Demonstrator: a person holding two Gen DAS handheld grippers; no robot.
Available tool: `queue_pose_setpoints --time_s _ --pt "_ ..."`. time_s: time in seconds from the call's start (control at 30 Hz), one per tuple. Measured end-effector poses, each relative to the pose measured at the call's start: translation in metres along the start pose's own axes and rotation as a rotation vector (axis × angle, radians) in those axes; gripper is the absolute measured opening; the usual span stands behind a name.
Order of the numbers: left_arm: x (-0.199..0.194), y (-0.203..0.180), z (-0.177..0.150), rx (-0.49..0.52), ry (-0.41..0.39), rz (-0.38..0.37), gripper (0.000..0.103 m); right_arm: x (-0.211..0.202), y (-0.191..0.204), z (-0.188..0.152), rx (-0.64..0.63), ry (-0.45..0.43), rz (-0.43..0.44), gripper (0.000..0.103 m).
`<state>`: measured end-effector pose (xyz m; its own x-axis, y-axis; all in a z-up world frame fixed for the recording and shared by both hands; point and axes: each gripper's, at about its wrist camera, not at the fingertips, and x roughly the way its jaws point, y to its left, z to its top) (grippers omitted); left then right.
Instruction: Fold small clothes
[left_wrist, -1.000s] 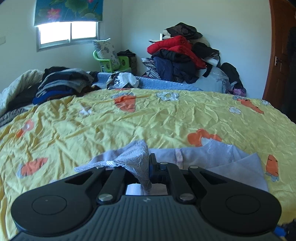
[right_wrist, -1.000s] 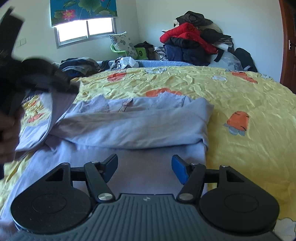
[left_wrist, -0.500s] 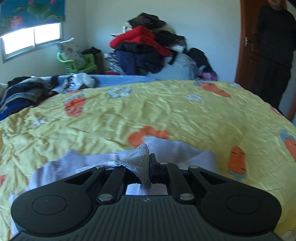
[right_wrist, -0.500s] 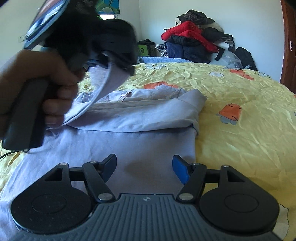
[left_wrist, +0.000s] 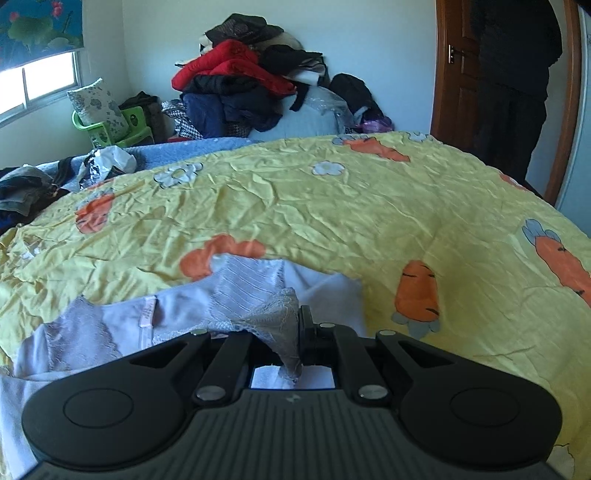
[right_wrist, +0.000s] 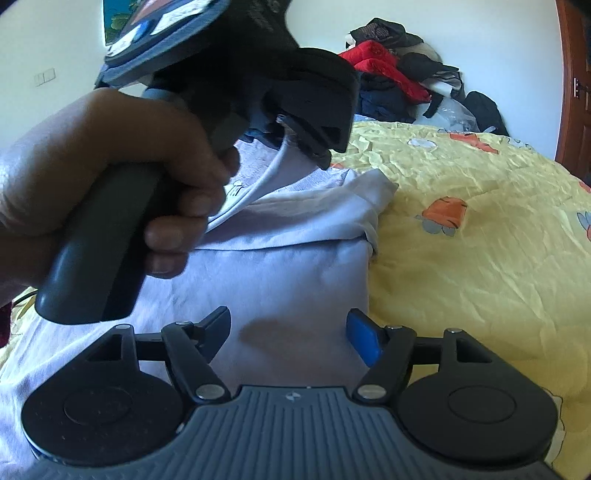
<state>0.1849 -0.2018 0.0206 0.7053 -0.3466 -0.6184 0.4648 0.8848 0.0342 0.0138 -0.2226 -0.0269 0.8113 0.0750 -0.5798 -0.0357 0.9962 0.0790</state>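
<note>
A pale lilac garment (right_wrist: 288, 266) lies on the yellow carrot-print bedspread (right_wrist: 480, 229), its upper part folded over. My left gripper (left_wrist: 297, 325) is shut on a lace-trimmed edge (left_wrist: 273, 317) of that garment (left_wrist: 177, 314) and holds it lifted. In the right wrist view the same gripper (right_wrist: 288, 129) hangs over the fold, held by a hand (right_wrist: 122, 177), with cloth trailing down from it. My right gripper (right_wrist: 290, 332) hovers low over the garment's near part; its jaws are opening and nothing is pinched between them.
A heap of red and dark clothes (left_wrist: 251, 81) is stacked against the far wall. More clothes (left_wrist: 26, 188) and a green chair (left_wrist: 110, 125) sit at the left below the window. A person in black (left_wrist: 517, 74) stands by the wooden door (left_wrist: 458, 74).
My left gripper has carried the lace edge to the right across the garment, over the fold. The right gripper's jaws have widened a little and it has barely shifted.
</note>
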Motion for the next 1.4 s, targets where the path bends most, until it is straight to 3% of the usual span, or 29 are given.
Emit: queue_pose_setpoints --time_s 0.37,0.83,0.9,0.93,1.0,1.03,1.07,1.13,1.23,1.33,1.4 --pt "0.002 -0.022 -0.006 0.028 0.039 -0.078 0.005 0.0 -0.003 -0.004 0.011 0.0 0.002 0.076" --pt "0.005 -0.039 -0.01 0.106 0.07 -0.084 0.008 -0.003 -0.003 -0.007 -0.004 0.003 -0.019 0.079" --pt "0.005 -0.041 -0.01 0.108 0.077 -0.088 0.012 -0.006 -0.002 -0.008 -0.006 -0.001 -0.022 0.079" --pt "0.004 -0.042 -0.009 0.106 0.08 -0.095 0.02 -0.008 -0.003 -0.008 -0.006 0.0 -0.024 0.079" --pt "0.001 -0.045 -0.007 0.107 0.075 -0.117 0.043 -0.011 -0.003 -0.009 -0.005 0.001 -0.031 0.079" --pt "-0.002 -0.046 -0.007 0.11 0.063 -0.127 0.067 -0.011 -0.004 -0.01 -0.005 0.003 -0.034 0.079" --pt "-0.005 -0.048 -0.007 0.118 0.043 -0.135 0.083 -0.012 -0.004 -0.011 -0.004 0.004 -0.037 0.079" --pt "-0.013 -0.053 -0.008 0.151 -0.003 -0.12 0.085 -0.014 -0.005 -0.013 -0.003 0.003 -0.043 0.079" --pt "-0.021 -0.056 -0.006 0.194 -0.036 -0.028 0.085 -0.018 -0.005 -0.013 -0.008 0.003 -0.051 0.079" --pt "-0.034 -0.035 -0.006 0.171 -0.102 0.091 0.086 -0.021 -0.005 -0.012 -0.015 -0.003 -0.06 0.079" --pt "-0.04 -0.013 -0.005 0.128 -0.097 0.126 0.086 -0.024 -0.007 -0.01 -0.02 -0.018 -0.069 0.079"
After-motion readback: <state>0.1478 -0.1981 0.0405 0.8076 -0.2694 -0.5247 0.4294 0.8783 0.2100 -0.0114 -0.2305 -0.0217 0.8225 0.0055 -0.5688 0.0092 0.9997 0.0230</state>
